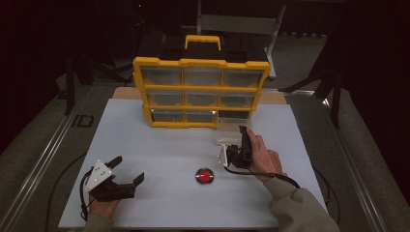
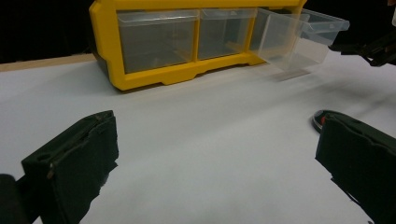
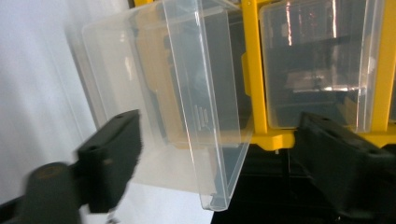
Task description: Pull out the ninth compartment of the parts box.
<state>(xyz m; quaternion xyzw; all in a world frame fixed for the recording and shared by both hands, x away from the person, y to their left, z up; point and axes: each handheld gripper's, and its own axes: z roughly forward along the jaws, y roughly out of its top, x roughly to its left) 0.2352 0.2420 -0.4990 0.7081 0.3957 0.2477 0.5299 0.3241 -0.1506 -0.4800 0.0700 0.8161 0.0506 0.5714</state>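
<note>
Two grippers sit over the white table (image 1: 159,145). Right gripper (image 1: 240,145), jaws apart and clear of it, faces the clear drawer (image 1: 232,129) pulled from the yellow organizer's (image 1: 200,89) bottom-right slot. Left gripper (image 1: 126,171) rests open, empty.

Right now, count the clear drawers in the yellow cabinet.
9: three rows of three in the yellow cabinet. Eight are pushed in; the bottom-right drawer is pulled out toward the right gripper. None looks hidden.
</note>
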